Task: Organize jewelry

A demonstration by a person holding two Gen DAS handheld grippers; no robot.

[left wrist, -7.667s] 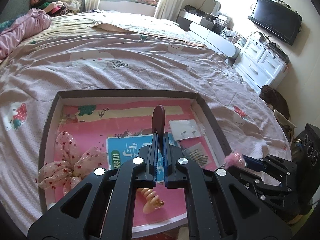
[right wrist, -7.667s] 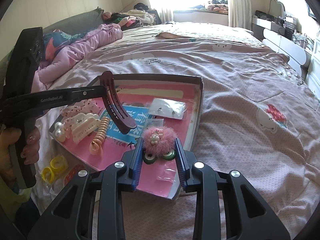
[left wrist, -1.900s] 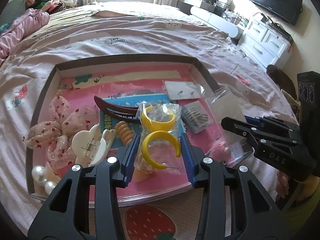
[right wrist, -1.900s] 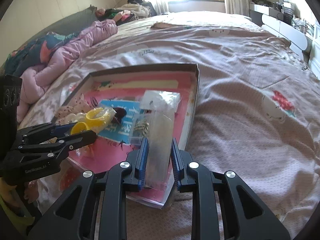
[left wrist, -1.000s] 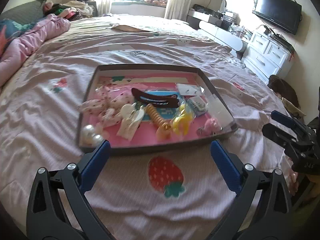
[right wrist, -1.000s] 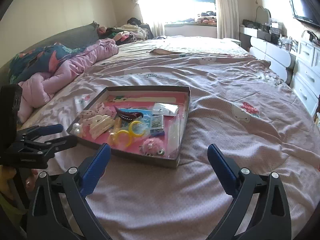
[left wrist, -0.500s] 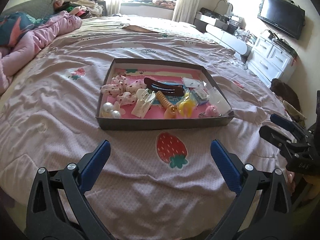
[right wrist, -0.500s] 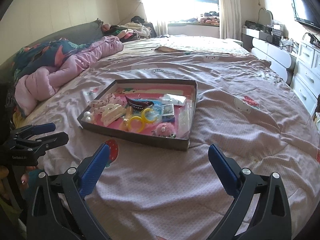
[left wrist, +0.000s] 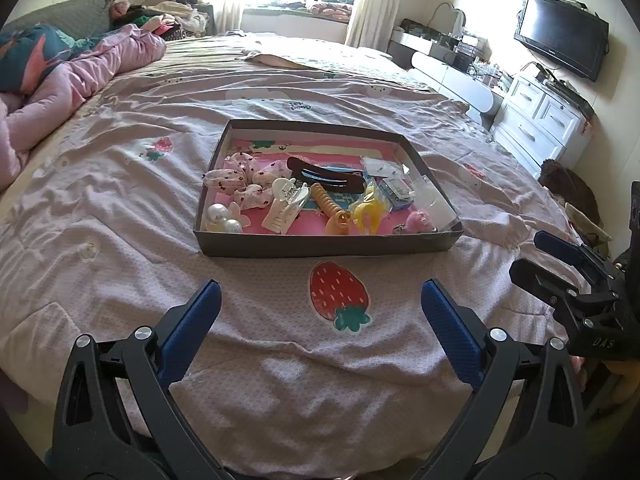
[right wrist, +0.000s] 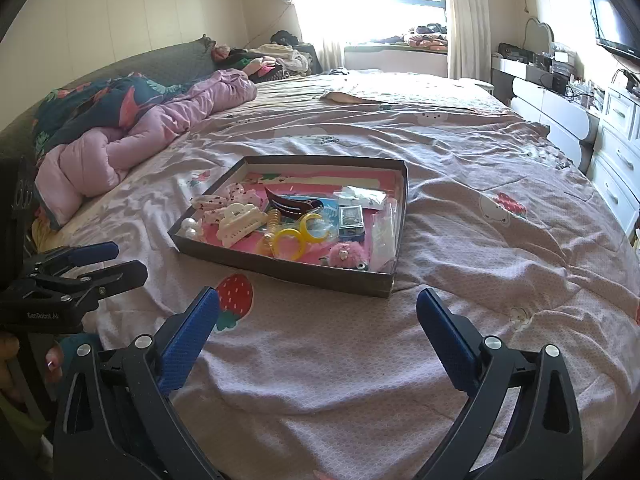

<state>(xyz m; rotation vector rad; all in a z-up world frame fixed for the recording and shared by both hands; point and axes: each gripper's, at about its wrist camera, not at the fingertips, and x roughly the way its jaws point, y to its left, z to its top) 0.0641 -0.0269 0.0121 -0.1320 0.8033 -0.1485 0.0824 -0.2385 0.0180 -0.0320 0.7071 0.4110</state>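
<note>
Left wrist view: the left claw [left wrist: 320,304] hangs spread wide and empty over the pink bedspread [left wrist: 120,208], well short of the tray [left wrist: 320,247]. Inside the tray, left to right, lie pearls [left wrist: 219,218], a white claw clip [left wrist: 286,206], a brown clip [left wrist: 326,176], yellow rings [left wrist: 366,210] and a pink pom-pom [left wrist: 419,220]. Open bedspread lies on every side of the tray. The right claw [right wrist: 318,306], also wide and empty, shows from the side at this view's right edge. Only the right wrist view shows a hand [right wrist: 24,364] gripping the left tool.
</note>
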